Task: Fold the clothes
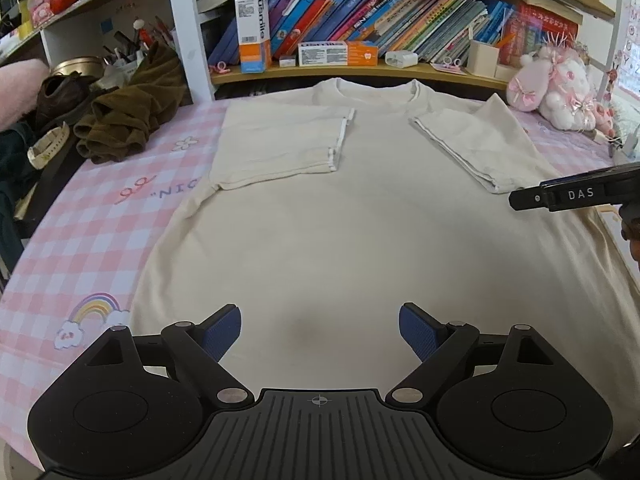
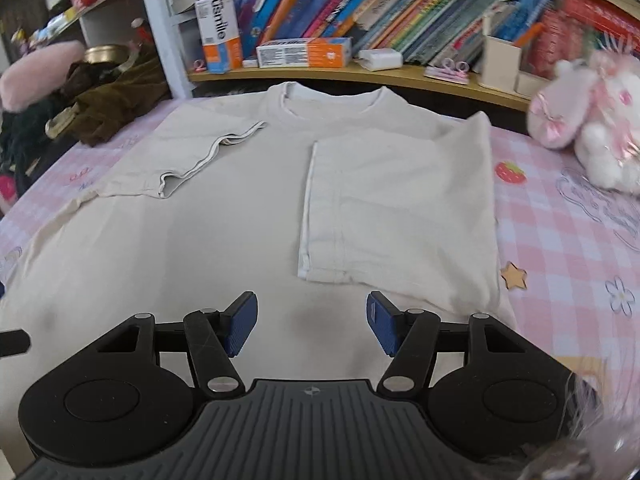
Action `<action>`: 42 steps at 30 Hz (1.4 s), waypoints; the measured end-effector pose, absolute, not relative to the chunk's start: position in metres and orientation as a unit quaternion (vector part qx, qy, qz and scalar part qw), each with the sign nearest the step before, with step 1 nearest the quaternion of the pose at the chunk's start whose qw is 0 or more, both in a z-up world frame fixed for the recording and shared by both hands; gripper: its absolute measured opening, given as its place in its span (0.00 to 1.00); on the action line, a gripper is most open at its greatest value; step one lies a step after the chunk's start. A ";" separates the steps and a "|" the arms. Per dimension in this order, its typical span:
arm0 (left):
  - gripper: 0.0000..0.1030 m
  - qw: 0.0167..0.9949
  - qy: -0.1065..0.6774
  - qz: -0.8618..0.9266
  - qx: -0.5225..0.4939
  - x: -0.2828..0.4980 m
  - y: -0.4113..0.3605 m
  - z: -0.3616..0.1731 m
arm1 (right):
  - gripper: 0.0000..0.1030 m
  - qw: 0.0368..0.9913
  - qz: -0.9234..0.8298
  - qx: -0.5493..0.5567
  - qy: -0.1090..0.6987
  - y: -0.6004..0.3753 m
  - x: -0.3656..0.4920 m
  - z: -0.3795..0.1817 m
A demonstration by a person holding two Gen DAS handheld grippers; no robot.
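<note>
— Where's the shirt (image 1: pixel 360 216)?

— Flat on your pink checked tablecloth (image 1: pixel 80 248), collar toward the bookshelf (image 1: pixel 360 72) (both sleeves folded in over the chest).

— And your grippers?

— Your left gripper (image 1: pixel 320 332) and right gripper (image 2: pixel 311 322) are both spread wide, holding nothing, above the lower part of the shirt.

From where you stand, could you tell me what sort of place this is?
Probably a child's bedroom or study corner: a shelf of colourful books, a pink plush toy, and a pink checked cloth under the T-shirt.
</note>
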State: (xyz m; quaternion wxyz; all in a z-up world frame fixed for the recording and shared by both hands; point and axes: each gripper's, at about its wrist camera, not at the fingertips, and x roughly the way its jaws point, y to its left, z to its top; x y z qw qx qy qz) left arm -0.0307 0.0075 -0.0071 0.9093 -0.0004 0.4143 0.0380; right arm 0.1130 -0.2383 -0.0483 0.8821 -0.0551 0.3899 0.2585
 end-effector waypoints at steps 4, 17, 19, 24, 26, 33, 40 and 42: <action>0.86 0.909 0.417 0.022 -0.002 -0.025 -0.001 -0.010 | 0.57 0.894 0.235 -0.057 0.378 -0.248 0.111 -0.042; 0.86 0.905 0.423 -0.010 0.039 -0.024 -0.027 -0.011 | 0.57 0.908 0.094 0.009 0.409 -0.313 0.211 -0.037; 0.86 0.904 0.425 0.002 0.040 -0.029 -0.023 -0.010 | 0.57 0.904 0.096 0.012 0.417 -0.309 0.230 -0.041; 0.86 0.904 0.424 0.042 0.042 -0.045 -0.009 -0.006 | 0.56 0.897 0.103 0.021 0.429 -0.300 0.266 -0.053; 0.86 0.903 0.423 0.061 0.041 -0.053 -0.002 -0.004 | 0.56 0.897 0.099 0.025 0.430 -0.301 0.272 -0.055; 0.86 0.897 0.430 0.097 0.024 -0.062 0.019 -0.004 | 0.53 0.898 0.092 0.072 0.424 -0.295 0.301 -0.055; 0.86 0.895 0.435 0.088 0.048 -0.065 0.018 -0.005 | 0.03 0.883 0.103 0.116 0.443 -0.297 0.334 -0.063; 0.86 0.895 0.434 0.087 0.054 -0.067 0.018 -0.005 | 0.03 0.884 0.068 0.136 0.442 -0.310 0.339 -0.063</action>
